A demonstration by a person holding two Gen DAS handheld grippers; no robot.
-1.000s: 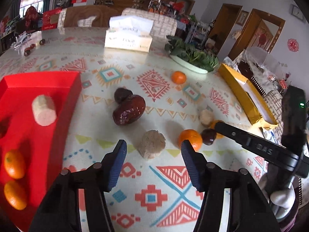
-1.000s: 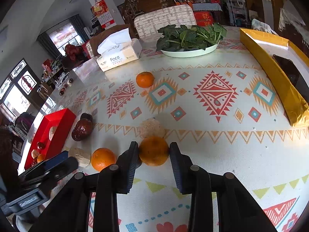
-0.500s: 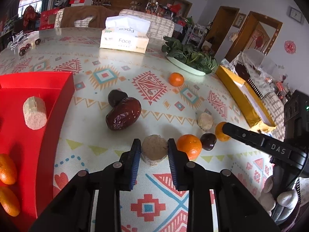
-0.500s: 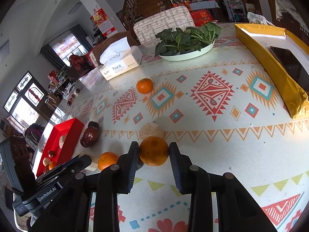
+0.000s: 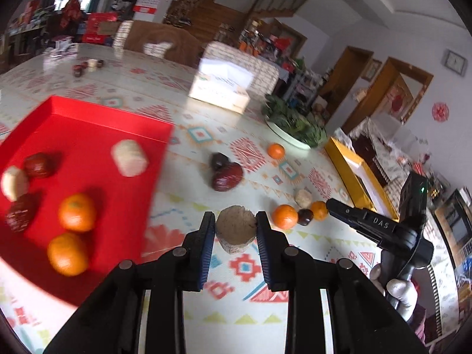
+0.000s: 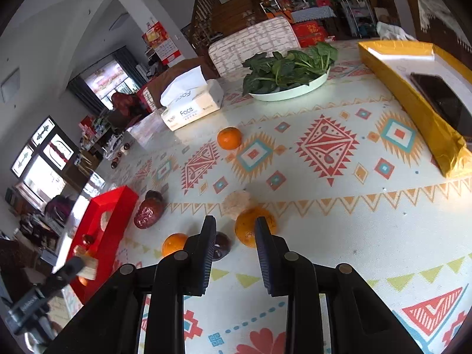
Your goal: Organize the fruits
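Note:
My left gripper (image 5: 236,227) is shut on a round beige cake (image 5: 236,231) and holds it above the table, just right of the red tray (image 5: 88,118). The tray holds two oranges (image 5: 77,212), dark red dates and beige cakes. My right gripper (image 6: 235,236) has its jaws closing to a narrow gap with nothing pinched. An orange (image 6: 244,230) rests on the table just past its tips, partly behind the right finger. Beside it lie a dark round fruit (image 6: 221,247), a beige cake (image 6: 236,202) and a smaller orange (image 6: 174,243).
A big red date (image 6: 147,214) lies near the tray's corner, and another orange (image 6: 229,138) sits farther back. Behind them stand a tissue box (image 6: 191,109) and a plate of greens (image 6: 289,91). A yellow box (image 6: 427,118) with a phone runs along the right.
The left gripper shut on the beige cake, lifted it and carried it left toward the tray. The right jaws narrowed, and the orange that sat between them now lies off the right fingertip.

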